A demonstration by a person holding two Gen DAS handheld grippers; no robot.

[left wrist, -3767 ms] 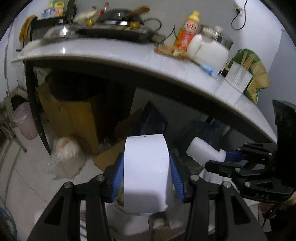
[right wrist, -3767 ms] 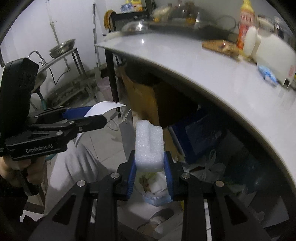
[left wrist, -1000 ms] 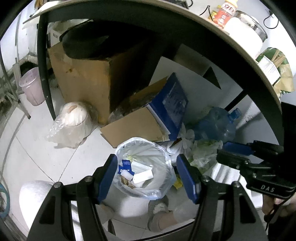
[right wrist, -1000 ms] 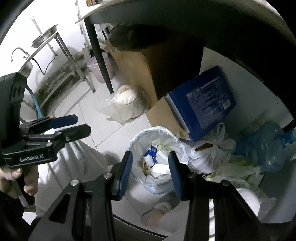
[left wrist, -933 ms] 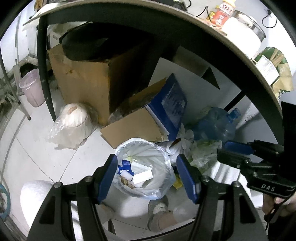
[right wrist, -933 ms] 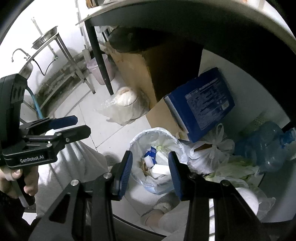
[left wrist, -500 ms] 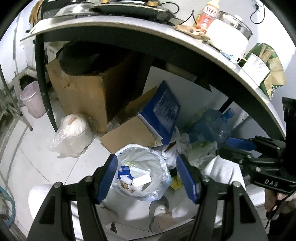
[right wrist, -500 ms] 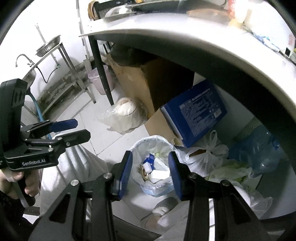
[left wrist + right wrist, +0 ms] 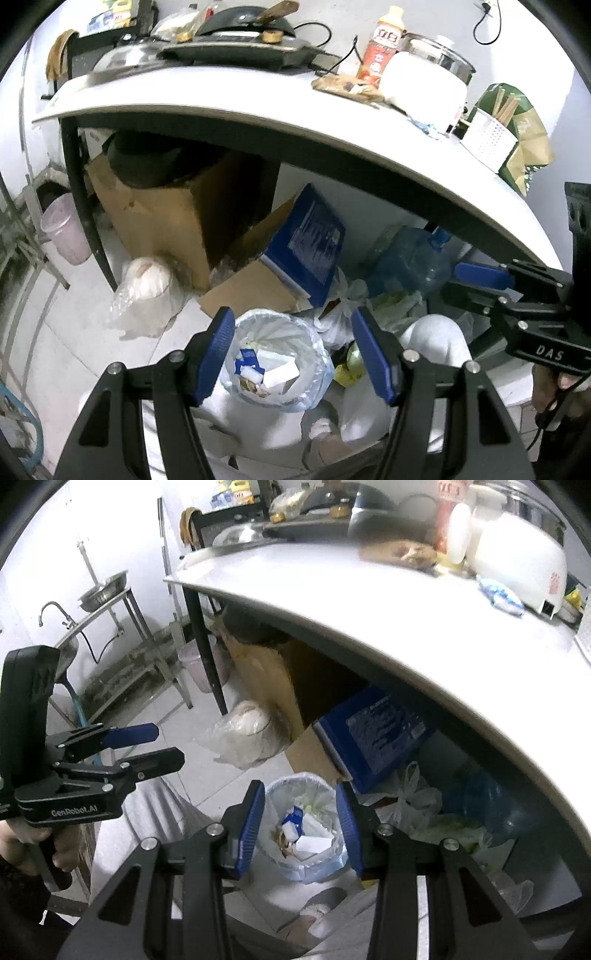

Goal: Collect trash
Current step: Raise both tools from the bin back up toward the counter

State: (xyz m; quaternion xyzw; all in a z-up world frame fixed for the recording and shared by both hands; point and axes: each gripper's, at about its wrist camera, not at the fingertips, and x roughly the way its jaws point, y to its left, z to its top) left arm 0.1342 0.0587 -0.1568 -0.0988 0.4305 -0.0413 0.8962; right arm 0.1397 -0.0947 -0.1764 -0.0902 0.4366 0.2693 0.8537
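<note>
Left wrist view: left gripper (image 9: 295, 349) and right gripper (image 9: 300, 825) both gape wide, empty, lifting away; paper and foam now lie in the bin (image 9: 314, 336) below — drop done.

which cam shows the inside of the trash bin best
The left wrist view: the trash bin sits larger between the open jaws, with its blue and white scraps easy to make out. The right wrist view also looks into the trash bin, but it appears smaller and the jaws crowd its rim.

White scraps (image 9: 276, 373) inside plastic-lined bin (image 9: 320, 352) on floor
</note>
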